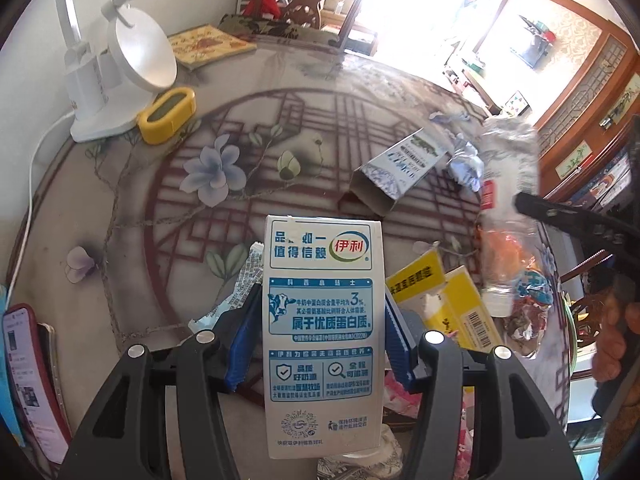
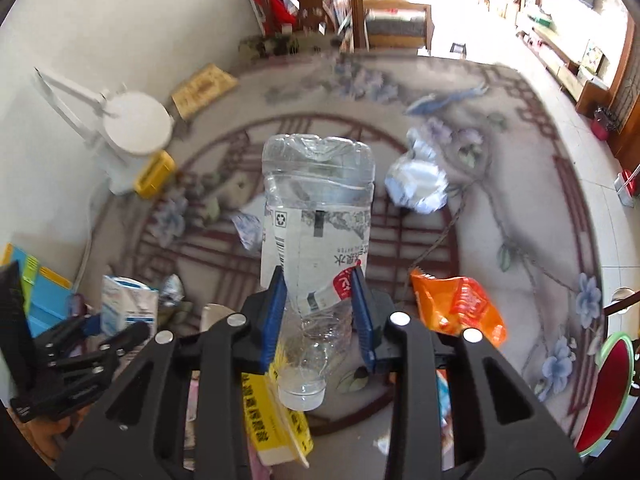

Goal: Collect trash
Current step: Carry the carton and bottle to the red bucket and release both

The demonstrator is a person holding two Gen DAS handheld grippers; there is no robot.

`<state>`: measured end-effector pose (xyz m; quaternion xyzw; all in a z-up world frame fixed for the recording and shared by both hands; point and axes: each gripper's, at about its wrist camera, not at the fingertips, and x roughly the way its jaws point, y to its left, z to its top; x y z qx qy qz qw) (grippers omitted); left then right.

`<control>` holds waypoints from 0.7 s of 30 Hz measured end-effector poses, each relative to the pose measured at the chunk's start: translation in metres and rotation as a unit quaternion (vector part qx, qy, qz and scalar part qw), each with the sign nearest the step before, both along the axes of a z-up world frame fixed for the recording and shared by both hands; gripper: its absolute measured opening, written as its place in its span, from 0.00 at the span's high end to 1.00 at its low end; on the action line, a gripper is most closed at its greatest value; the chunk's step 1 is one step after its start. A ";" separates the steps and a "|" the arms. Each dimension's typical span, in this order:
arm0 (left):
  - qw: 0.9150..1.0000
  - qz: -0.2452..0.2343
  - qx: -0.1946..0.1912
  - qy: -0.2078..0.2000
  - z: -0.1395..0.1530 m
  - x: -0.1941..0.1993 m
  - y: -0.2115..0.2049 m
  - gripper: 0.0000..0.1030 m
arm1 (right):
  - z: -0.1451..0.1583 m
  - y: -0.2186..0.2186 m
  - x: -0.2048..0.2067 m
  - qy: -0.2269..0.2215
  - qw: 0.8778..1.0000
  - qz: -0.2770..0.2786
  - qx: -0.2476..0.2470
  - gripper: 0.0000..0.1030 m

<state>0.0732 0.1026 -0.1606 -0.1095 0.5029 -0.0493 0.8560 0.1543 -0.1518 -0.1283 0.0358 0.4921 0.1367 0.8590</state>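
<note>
Far left: a white desk lamp (image 1: 116, 64) and a yellow timer (image 1: 168, 114) are standing at the wall side of the worktop (image 1: 120, 208), with a phone (image 1: 24, 372) lying at its near left edge.
Left tongs: the left tongs (image 1: 320, 332) are clamping a blue-and-white milk carton (image 1: 322, 336) at mid width, the blue pads pressing its two side walls; the carton is standing upright between them, and whether its base is clear of the cloth cannot be told.
Centre: an open-ended cardboard box (image 1: 394, 174) is lying on its side beyond the carton, with a crumpled foil wrapper (image 1: 466, 164) just beside it.
Near centre: a yellow packet (image 1: 444, 300) is lying just right of the carton, near an orange snack bag (image 2: 460, 304).
Right tongs: the right tongs (image 2: 320, 316) are gripping a crushed clear water bottle (image 2: 316, 224) narrowly around its lower body, cap end pointing toward the camera, base pointing away.
Step in hand: both hands are holding one piece of trash each, so the pick-up seems to be finishing and the carry-off beginning.
Next move: no bin is showing in either view, so the hands will probably need to find one and keep the grip firm on the slippery, dented bottle while travelling.
Remaining: the box, wrapper, packet and snack bag are waiting on the worktop.
</note>
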 end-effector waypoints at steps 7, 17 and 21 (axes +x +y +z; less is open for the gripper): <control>1.000 -0.019 0.006 -0.021 0.018 -0.010 -0.015 0.49 | 0.050 -0.034 -0.043 -0.059 0.997 -0.039 0.037 0.69; 0.996 -0.079 0.011 -0.029 0.030 -0.022 -0.071 0.49 | 0.059 -0.089 -0.091 -0.072 0.991 -0.098 0.050 0.69; 0.995 -0.097 0.013 -0.031 0.032 -0.025 -0.095 0.49 | 0.055 -0.120 -0.107 -0.070 0.987 -0.131 0.056 0.69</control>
